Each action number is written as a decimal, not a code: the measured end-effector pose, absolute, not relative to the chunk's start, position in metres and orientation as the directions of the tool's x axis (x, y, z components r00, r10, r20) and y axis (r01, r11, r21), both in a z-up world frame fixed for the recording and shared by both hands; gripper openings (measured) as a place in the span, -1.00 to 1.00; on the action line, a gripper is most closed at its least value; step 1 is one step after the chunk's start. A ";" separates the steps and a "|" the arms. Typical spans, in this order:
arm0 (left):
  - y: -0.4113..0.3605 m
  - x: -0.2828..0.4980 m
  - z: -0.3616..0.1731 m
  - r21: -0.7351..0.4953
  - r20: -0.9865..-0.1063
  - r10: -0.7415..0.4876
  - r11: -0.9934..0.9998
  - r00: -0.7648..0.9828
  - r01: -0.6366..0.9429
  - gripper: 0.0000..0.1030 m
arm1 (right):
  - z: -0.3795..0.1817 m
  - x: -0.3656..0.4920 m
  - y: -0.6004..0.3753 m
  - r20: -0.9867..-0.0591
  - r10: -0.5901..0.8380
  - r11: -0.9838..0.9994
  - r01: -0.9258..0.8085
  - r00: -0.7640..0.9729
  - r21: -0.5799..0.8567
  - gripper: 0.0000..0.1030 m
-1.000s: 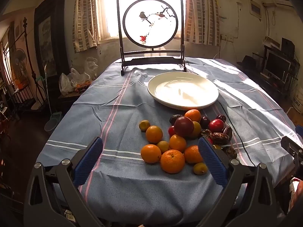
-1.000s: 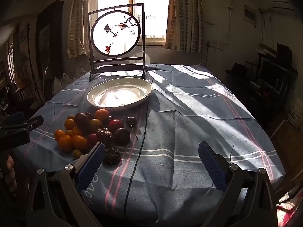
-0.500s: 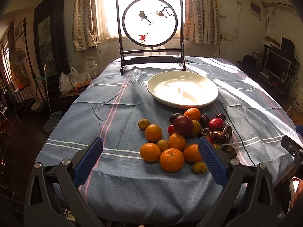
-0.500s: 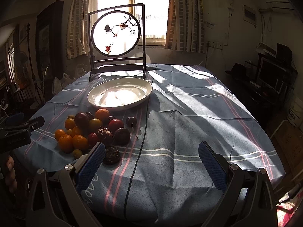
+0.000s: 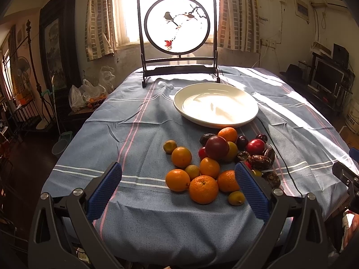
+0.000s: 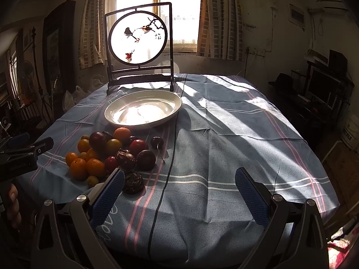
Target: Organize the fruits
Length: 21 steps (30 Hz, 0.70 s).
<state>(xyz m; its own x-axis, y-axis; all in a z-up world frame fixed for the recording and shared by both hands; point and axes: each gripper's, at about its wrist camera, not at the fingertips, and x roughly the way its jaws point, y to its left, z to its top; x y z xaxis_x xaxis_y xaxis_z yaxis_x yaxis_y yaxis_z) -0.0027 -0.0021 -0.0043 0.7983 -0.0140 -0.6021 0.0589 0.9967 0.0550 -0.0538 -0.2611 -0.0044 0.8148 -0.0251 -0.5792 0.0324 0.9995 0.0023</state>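
A pile of fruit lies on the blue striped tablecloth: several oranges [image 5: 203, 189], small yellow-green citrus [image 5: 236, 198], a dark red plum [image 5: 216, 147], red fruit [image 5: 255, 146] and dark wrinkled fruit [image 5: 260, 161]. The pile also shows in the right wrist view [image 6: 107, 154]. An empty white plate [image 5: 249, 117] [image 6: 112, 117] sits just behind the pile. My left gripper [image 5: 178, 188] is open, held above the near table edge in front of the oranges. My right gripper [image 6: 179, 190] is open, right of the pile, over bare cloth.
A framed round bird screen [image 5: 177, 22] [image 6: 138, 38] stands at the table's far end. A black cable [image 6: 172, 148] runs along the table past the fruit. Shelves and a monitor [image 5: 325, 76] stand right, plastic bags [image 5: 87, 92] left of the table.
Both grippers stay open and nearly still. The left view has shifted slightly, with the fruit pile a touch lower in the frame.
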 end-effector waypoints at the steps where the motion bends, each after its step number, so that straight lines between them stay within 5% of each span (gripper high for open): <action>1: -0.002 -0.003 -0.004 0.055 -0.602 -0.014 0.997 0.799 0.059 0.91 | -0.005 -0.054 -0.261 -0.580 -0.024 1.000 0.031 0.814 0.002 0.93; 21: -0.001 -0.001 -0.006 0.056 -0.605 -0.012 0.997 0.796 0.058 0.91 | -0.007 -0.053 -0.259 -0.588 -0.014 1.000 0.025 0.809 0.011 0.93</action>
